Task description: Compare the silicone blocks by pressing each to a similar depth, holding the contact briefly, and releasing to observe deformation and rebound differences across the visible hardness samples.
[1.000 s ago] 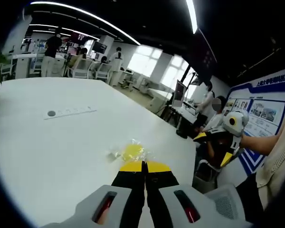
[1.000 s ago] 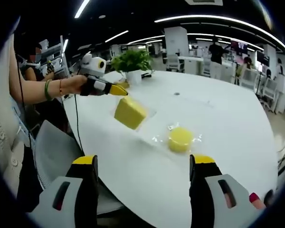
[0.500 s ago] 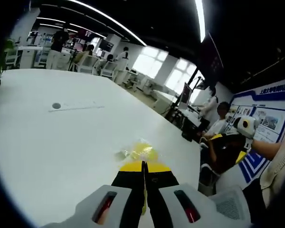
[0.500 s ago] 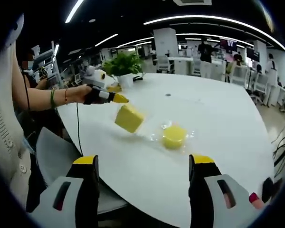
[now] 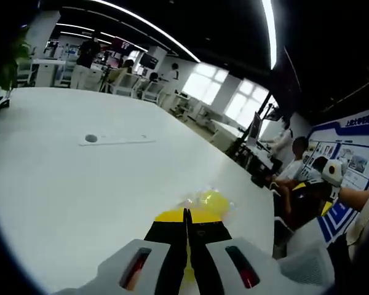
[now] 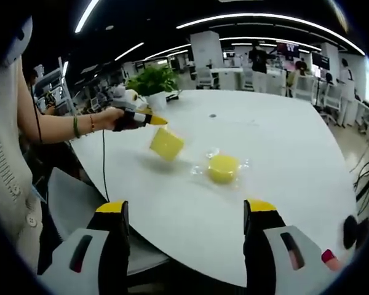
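pointing down over a white table [image 5: 61,184], the left gripper [image 5: 186,216] has its two yellow-tipped jaws pressed together with no gap between them, and nothing is caught between the tips. in the left gripper view a round yellow silicone block [image 5: 212,200] lies just past the tips on a crinkled clear wrapper [image 5: 194,200], and a sliver of yellow shows below the tips between the jaws. in the right gripper view the same left gripper [image 6: 155,120] sits in a person's hand [image 6: 114,117], its yellow tip at the upper edge of a square yellow silicone block [image 6: 166,144]; whether it touches the block i cannot tell. that square block stands tilted up on the table near its edge. the round block [image 6: 223,168] lies flat on its wrapper just beside it, apart from it.

the right gripper [image 6: 184,212] has its jaws spread wide, black arms with yellow tips rising on either side of the view, holding nothing and well back from both blocks.

farther off, a potted plant [image 6: 152,83] stands on the table behind the hand, and a small round port [image 5: 91,138] with a flat strip beside it is set in the tabletop.
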Motion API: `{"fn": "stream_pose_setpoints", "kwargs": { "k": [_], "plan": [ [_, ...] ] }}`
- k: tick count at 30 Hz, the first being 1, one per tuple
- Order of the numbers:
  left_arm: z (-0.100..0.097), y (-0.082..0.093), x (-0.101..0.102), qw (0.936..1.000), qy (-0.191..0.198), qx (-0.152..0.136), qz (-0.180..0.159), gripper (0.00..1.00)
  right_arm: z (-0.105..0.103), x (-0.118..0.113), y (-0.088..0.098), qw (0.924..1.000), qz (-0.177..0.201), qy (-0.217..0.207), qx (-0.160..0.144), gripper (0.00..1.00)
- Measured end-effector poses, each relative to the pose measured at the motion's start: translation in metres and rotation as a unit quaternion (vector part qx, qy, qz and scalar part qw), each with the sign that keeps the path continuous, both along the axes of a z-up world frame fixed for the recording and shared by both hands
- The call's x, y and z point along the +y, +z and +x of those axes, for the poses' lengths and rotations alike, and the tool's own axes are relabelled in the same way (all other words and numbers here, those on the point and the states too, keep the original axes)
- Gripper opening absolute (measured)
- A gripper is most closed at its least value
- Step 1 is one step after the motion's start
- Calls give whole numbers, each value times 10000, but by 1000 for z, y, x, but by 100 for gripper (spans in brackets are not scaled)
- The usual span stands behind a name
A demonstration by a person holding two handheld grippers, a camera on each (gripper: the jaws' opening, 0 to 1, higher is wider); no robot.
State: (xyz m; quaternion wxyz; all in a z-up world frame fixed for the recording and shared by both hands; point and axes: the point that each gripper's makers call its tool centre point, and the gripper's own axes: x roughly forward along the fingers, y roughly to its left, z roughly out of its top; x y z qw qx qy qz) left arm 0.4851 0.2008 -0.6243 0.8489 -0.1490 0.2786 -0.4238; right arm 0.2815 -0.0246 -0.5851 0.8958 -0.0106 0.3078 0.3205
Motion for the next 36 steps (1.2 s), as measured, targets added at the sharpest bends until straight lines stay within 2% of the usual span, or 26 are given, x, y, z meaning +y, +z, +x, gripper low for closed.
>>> {"fn": "stream_pose_setpoints", "kwargs": {
  "k": [5, 17, 25, 29, 36],
  "plan": [
    [6, -12, 6, 9999, 35, 62, 75, 0, 0, 0, -4, 10000, -10, -30, 69, 70],
    [23, -55, 21, 9986, 154, 402, 320, 0, -1, -3, -15, 9994, 9, -197, 274, 70],
    [27, -78, 25, 9972, 125, 586, 451, 0, 6, 2, -2, 9997, -1, -190, 165, 70],
    [29, -82, 27, 9970, 137, 612, 463, 0, 12, 7, 8, 9999, 9, -142, 43, 70],
    [30, -90, 31, 9966, 160, 631, 514, 0, 17, 11, 12, 10000, 0, -76, -22, 69]
  ]
}}
